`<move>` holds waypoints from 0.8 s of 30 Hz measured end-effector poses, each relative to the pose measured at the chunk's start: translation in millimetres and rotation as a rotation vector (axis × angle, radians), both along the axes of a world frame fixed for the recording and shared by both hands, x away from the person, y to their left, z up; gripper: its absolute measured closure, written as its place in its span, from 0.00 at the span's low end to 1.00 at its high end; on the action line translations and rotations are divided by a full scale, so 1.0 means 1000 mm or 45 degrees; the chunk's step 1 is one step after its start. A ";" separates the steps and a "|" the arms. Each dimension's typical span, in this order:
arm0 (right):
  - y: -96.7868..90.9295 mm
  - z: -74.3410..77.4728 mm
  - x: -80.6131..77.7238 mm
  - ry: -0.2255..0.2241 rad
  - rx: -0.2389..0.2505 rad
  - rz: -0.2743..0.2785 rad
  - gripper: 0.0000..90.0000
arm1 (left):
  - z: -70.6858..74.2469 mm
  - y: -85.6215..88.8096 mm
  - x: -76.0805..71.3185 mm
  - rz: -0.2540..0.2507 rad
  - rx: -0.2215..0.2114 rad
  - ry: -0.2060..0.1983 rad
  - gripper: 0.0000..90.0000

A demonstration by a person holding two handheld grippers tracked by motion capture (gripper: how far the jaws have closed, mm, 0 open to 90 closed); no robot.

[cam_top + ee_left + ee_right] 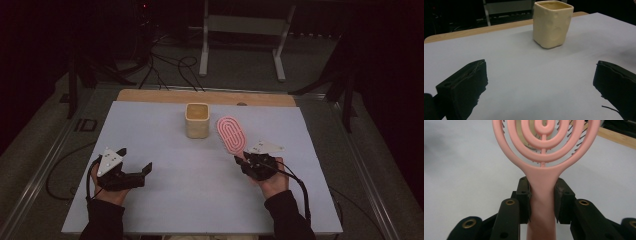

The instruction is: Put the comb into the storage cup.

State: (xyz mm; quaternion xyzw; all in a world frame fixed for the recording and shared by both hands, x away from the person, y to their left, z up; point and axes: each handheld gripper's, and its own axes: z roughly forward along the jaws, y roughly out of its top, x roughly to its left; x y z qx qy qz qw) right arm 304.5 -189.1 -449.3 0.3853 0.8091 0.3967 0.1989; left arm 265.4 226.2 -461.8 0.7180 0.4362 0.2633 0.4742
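Right gripper (542, 195) is clamping the handle of a pink vented hairbrush (543, 157), pads pressing on either side of the neck just below the oval head. Left gripper (539, 85) is resting near the table's front left with its jaws standing wide, nothing between them (idle for now).

In the high view the right gripper (243, 159) is sitting right of centre, and the hairbrush (231, 134) is angling up and away from it toward the cream square cup (197, 120). The brush head is hovering just right of the cup, apart from it; whether the head is touching the white table sheet (200, 200) I cannot tell.

Handling judgement: the brush is looking light and stiff, moulded plastic with concentric open ribs and fine bristles on the underside. The ribs are likely the weak spot, so the solid handle is the place to hold. The handle is smooth and tapering (some risk of it pivoting in the pads if tipped steeply).

Farther off, the cup is standing upright and looks empty. Beyond the sheet the wooden table edge (150, 95) is showing, then dark floor with cables (170, 70).
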 end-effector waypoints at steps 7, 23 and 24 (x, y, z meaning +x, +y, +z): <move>0.006 0.000 0.000 0.001 0.023 0.021 0.78 | 0.000 -0.005 0.003 -0.015 0.007 0.011 0.00; 0.026 -0.001 0.001 -0.007 0.029 0.096 0.78 | 0.004 -0.015 0.008 -0.059 0.003 0.015 0.00; 0.027 -0.001 0.001 -0.008 0.025 0.101 0.78 | 0.005 -0.017 0.008 -0.064 0.006 0.012 0.00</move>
